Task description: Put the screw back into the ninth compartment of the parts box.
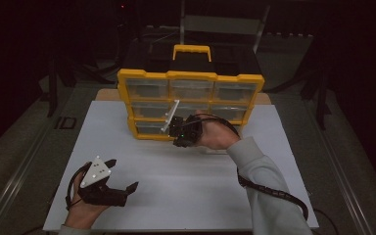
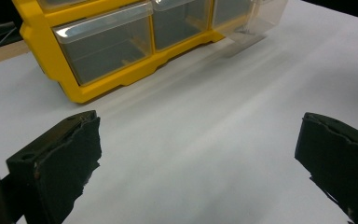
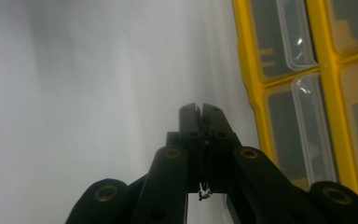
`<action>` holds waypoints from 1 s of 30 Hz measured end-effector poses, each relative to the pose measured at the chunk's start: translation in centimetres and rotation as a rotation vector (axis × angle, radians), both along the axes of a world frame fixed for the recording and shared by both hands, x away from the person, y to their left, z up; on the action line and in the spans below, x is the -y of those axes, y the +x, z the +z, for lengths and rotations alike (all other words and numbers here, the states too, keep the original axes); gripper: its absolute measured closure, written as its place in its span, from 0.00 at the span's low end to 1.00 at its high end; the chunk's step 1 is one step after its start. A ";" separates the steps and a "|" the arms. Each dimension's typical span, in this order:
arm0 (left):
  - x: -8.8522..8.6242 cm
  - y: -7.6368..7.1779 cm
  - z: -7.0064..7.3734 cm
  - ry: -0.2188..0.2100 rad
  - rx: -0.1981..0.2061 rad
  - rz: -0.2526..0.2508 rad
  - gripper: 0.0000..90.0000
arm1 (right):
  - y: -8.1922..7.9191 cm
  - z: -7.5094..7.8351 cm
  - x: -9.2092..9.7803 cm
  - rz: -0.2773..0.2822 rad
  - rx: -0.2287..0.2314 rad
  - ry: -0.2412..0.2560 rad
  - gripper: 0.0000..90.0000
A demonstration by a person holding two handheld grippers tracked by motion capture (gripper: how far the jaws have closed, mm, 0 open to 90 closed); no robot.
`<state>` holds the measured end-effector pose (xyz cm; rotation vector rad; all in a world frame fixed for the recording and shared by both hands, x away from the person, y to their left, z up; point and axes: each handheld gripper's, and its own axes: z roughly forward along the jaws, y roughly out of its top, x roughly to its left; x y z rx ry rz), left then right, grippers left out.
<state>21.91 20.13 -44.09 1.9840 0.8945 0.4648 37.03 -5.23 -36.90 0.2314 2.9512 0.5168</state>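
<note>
A yellow organizer (image 1: 191, 78) with clear drawers stands upright at the back of the white board (image 1: 186, 196). My right gripper (image 1: 176, 134) is held in front of its bottom row, near the middle drawer. In the right gripper view its jaws (image 3: 200, 111) are pressed together with nothing visible between the tips, and the yellow frame (image 3: 249, 70) runs beside them. My left gripper (image 1: 122, 174) rests at the board's near left, wide open and empty. Its pads (image 2: 60, 163) are far apart over bare board. One clear bottom drawer (image 2: 261, 18) sticks out of the organizer (image 2: 46, 51).
The organizer has a yellow carry handle (image 1: 192, 50) on top. A black case (image 1: 147, 54) and chair legs sit in the dark behind it. The white board's edges drop to a grey table (image 1: 29, 147) at left and right.
</note>
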 end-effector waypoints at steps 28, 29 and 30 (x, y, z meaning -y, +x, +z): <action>0.0 0.0 0.0 -0.002 -0.002 0.001 0.01 | 1.3 1.7 3.4 -0.088 0.020 -0.001 0.98; 0.0 0.0 0.0 -0.002 -0.002 0.000 0.01 | 1.4 1.8 3.5 -0.090 0.021 0.001 0.98; 0.0 0.0 0.0 -0.002 -0.002 0.001 0.01 | 1.4 1.8 3.7 -0.093 0.021 0.000 0.98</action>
